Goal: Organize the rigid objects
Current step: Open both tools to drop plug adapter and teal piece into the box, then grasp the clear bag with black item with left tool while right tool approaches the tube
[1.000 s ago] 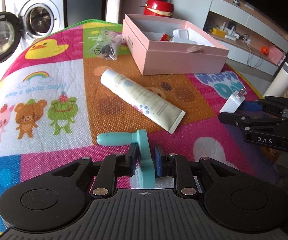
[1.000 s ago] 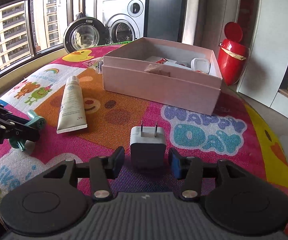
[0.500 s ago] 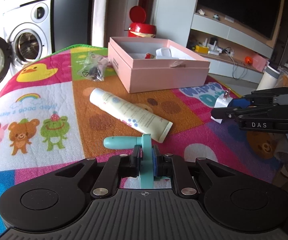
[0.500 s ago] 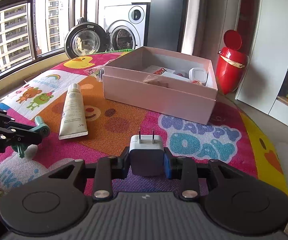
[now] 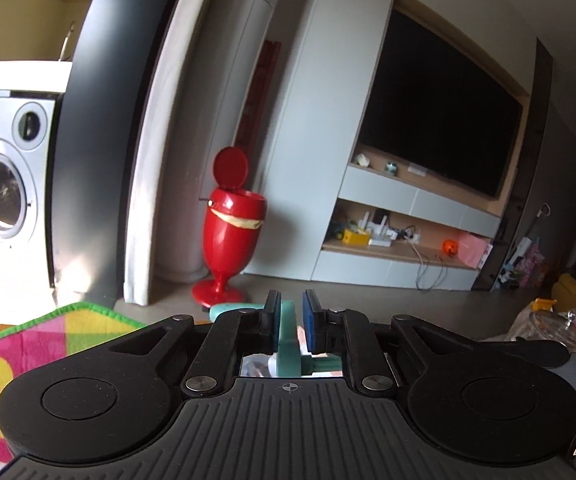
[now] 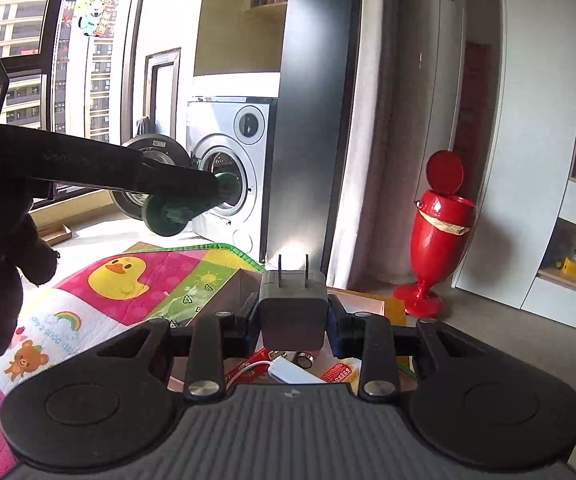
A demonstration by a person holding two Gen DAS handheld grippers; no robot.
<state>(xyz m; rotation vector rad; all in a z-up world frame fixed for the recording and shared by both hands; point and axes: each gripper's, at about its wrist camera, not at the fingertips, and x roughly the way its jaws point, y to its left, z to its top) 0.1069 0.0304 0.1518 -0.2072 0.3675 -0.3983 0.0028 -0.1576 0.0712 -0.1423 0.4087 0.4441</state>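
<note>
Both grippers have lifted off the play mat (image 6: 136, 292) since a second ago: the left gripper (image 5: 290, 320) is clamping the teal tool (image 5: 288, 344), the right gripper (image 6: 293, 320) is gripping the white plug adapter (image 6: 293, 312) above the pink box (image 6: 368, 304). The box is showing only in slivers behind the fingers, its contents hard to make out.

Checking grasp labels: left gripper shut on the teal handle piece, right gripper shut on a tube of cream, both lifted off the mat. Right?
Not quite. The right gripper is shut on a grey two-prong plug adapter, not a tube of cream; the right wrist view shows it. The left gripper is shut on the teal handle piece, and both are lifted off the mat.
</note>
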